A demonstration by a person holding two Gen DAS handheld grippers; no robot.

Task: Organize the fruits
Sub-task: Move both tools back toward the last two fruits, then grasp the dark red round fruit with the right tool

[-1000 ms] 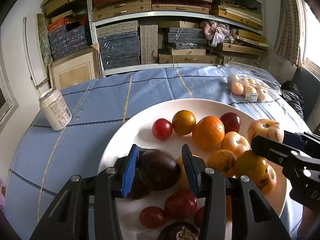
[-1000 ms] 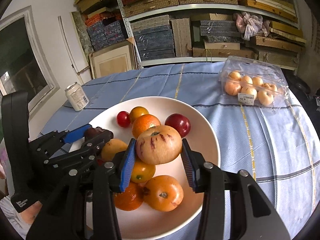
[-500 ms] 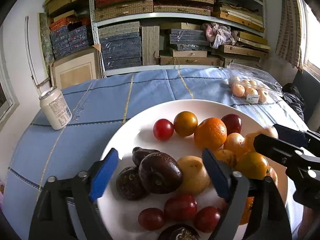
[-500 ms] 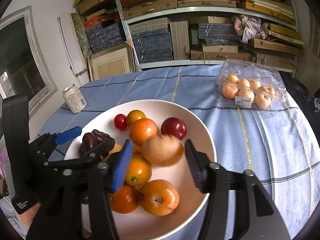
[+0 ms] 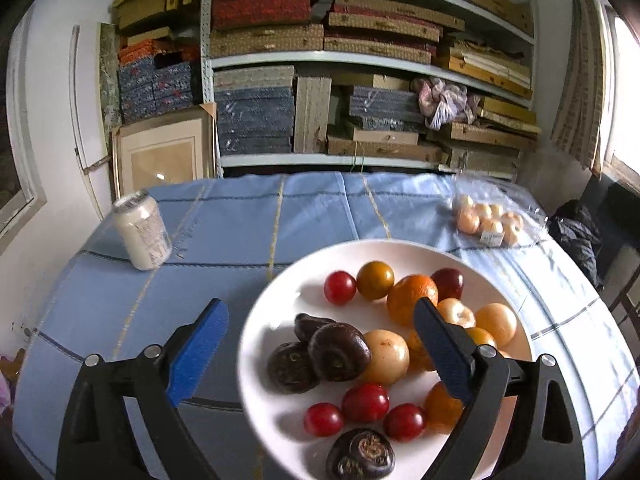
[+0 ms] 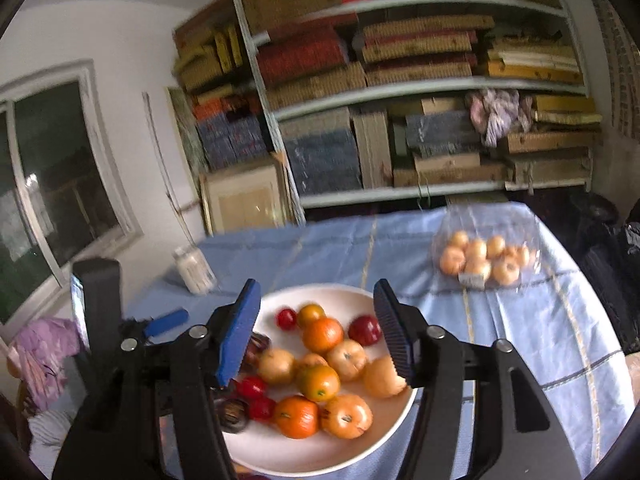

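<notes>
A white plate [image 5: 280,296] on the blue tablecloth holds several fruits: dark purple ones [image 5: 338,350] at its left, red ones [image 5: 365,402], an orange [image 5: 411,298], pale apples [image 5: 385,356]. My left gripper [image 5: 320,350] is open and empty, raised above the plate's left side. My right gripper [image 6: 316,328] is open and empty, raised above the plate [image 6: 288,450]; the apple [image 6: 347,359] lies among the other fruits. The left gripper's blue fingertip [image 6: 166,322] shows at the left.
A white drink can [image 5: 142,232] stands at the table's left. A clear plastic box of small pale fruits [image 5: 486,222] lies at the back right, also in the right wrist view [image 6: 486,260]. Shelves of stacked boxes [image 5: 360,80] stand behind the table.
Both grippers opened, let go of their fruits and pulled up and back. The dark fruit and the apple now rest on the plate.
</notes>
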